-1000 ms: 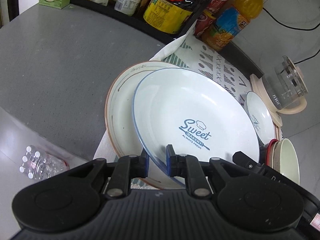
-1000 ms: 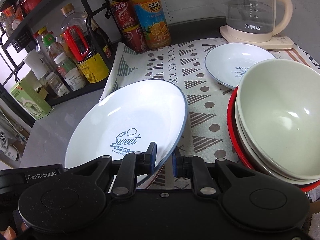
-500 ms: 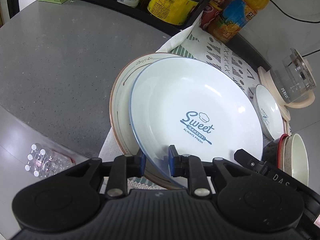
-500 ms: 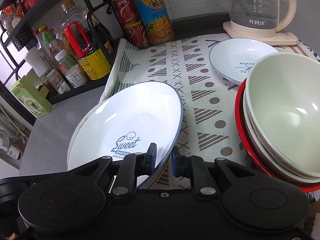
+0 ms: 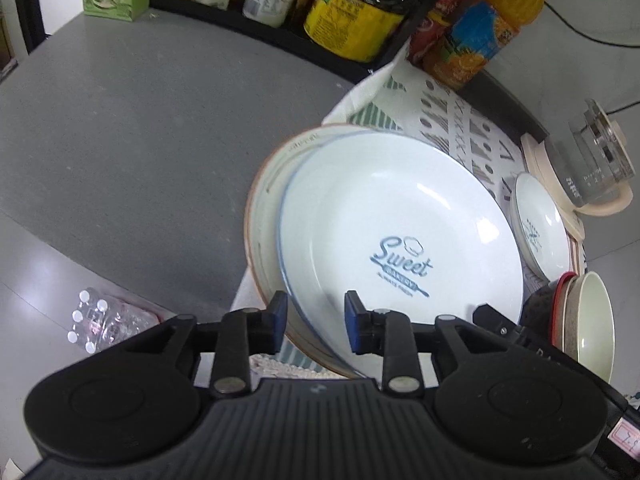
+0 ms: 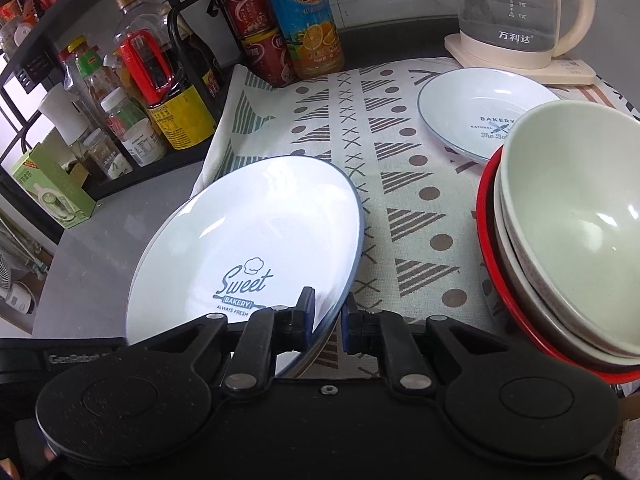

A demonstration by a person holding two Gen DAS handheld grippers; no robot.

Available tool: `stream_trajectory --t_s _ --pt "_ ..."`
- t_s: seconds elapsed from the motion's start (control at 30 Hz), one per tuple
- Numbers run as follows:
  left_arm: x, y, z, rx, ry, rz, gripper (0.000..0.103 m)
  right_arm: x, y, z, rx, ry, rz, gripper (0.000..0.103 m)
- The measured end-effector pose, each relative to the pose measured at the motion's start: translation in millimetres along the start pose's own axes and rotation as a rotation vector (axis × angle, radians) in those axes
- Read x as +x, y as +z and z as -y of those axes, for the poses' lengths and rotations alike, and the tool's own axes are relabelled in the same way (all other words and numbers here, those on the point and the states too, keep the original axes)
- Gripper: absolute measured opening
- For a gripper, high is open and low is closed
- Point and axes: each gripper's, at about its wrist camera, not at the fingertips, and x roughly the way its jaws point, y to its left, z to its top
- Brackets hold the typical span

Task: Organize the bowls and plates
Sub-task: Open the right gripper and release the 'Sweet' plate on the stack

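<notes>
A white "Sweet Bakery" plate (image 5: 400, 232) with a blue rim lies over a brown-rimmed plate (image 5: 268, 184) on the patterned cloth. My left gripper (image 5: 314, 322) is open, its fingers standing either side of the plates' near rim without pinching. My right gripper (image 6: 327, 324) is shut on the white plate (image 6: 248, 240) at its near right rim. A smaller white bakery dish (image 6: 480, 112) lies further back. A stack of bowls (image 6: 572, 224), pale green on top and red-rimmed at the bottom, stands on the right.
A glass kettle (image 6: 512, 16) on a cream base stands at the back right. Juice bottle and cans (image 6: 296, 28) and a black rack of condiment bottles (image 6: 140, 92) line the back left. Grey countertop (image 5: 120, 140) lies left of the cloth (image 6: 400, 184).
The white plate has come down onto the brown-rimmed plate. My left gripper's fingers have opened off its rim. My right gripper still pinches it.
</notes>
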Motion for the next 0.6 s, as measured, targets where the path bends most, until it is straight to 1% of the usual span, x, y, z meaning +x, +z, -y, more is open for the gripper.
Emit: stream_trajectory --t_s 0.03,0.1,0.17,0.2,0.3,0.43,0.6 --pt "-1.5 1.7 -2.3 -0.007 0.003 0.010 0.031 -0.1 -0.2 0.8 0.002 0.000 0.000 0.012" --pt "-1.7 3.8 -8.3 -0.019 0.033 0.023 0.036 -0.9 0.4 3.1 0.007 0.003 -0.003 0.010" --pt "1.1 4.8 -15.7 -0.034 0.059 0.031 0.036 -1.3 0.8 3.9 0.005 -0.001 -0.002 0.010" --pt "2.3 5.1 -19.1 -0.043 0.058 0.033 0.039 -1.0 0.7 4.7 0.007 -0.002 -0.002 0.010" --pt "4.9 5.2 -25.4 -0.067 0.044 0.042 0.041 0.3 0.0 2.3 -0.002 -0.006 -0.003 0.010" --pt "6.5 5.6 -27.9 -0.083 0.035 0.060 0.041 5.5 -0.3 0.8 -0.001 -0.004 -0.010 0.011" --pt "6.8 7.4 -32.4 -0.101 0.042 0.096 0.041 13.4 2.2 -0.6 0.015 0.007 -0.027 0.012"
